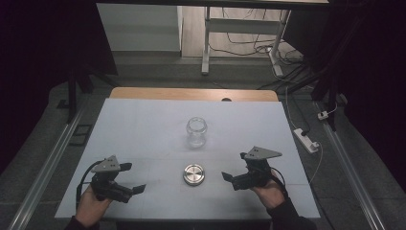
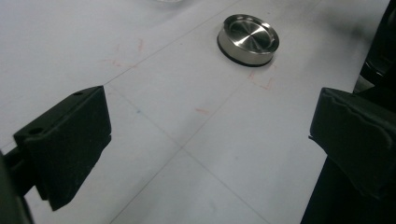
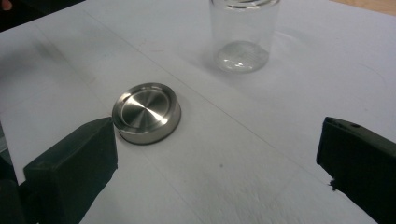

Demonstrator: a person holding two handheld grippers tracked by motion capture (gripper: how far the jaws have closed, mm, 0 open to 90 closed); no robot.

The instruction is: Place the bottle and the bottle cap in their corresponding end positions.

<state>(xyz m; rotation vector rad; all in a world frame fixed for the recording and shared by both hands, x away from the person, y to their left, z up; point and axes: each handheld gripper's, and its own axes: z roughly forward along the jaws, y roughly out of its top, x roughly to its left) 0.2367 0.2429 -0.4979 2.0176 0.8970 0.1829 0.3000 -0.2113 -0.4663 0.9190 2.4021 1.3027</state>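
Both hands low at my edge of the table. My left gripper [image 1: 128, 178]: matte black plastic body, grey three-cornered plate on top, black cable looping off the back. Jaws spread wide, nothing between them, tips aimed right toward the centre. In the left gripper view the jaw pads are blocky, wedge-shaped, slightly rough black, with bare table surface in the gap.

My right gripper [image 1: 233, 170]: same build, grey plate tilted up, jaws also wide apart and empty, tips aimed left. In the right gripper view one pad's corner sits just beside the lid in the picture; can't tell if it touches.

Between the two grippers, a bit forward: metal lid [image 1: 194, 174], round, low, flat disc. Brushed steel finish with fine concentric rings on the face, raised rim, thin dark band around the bottom edge. Lies flat on the table, apart from both grippers in the high view.

Farther out, straight behind the lid: glass jar [image 1: 197, 132], clear, cylindrical with a narrowed neck, ridged rings at the mouth, upright, open. Well apart from the lid.

Table [image 1: 143, 120]: smooth matte white sheet with thin straight lines crossing it and faint reddish marks; bare wood strip at the far edge.
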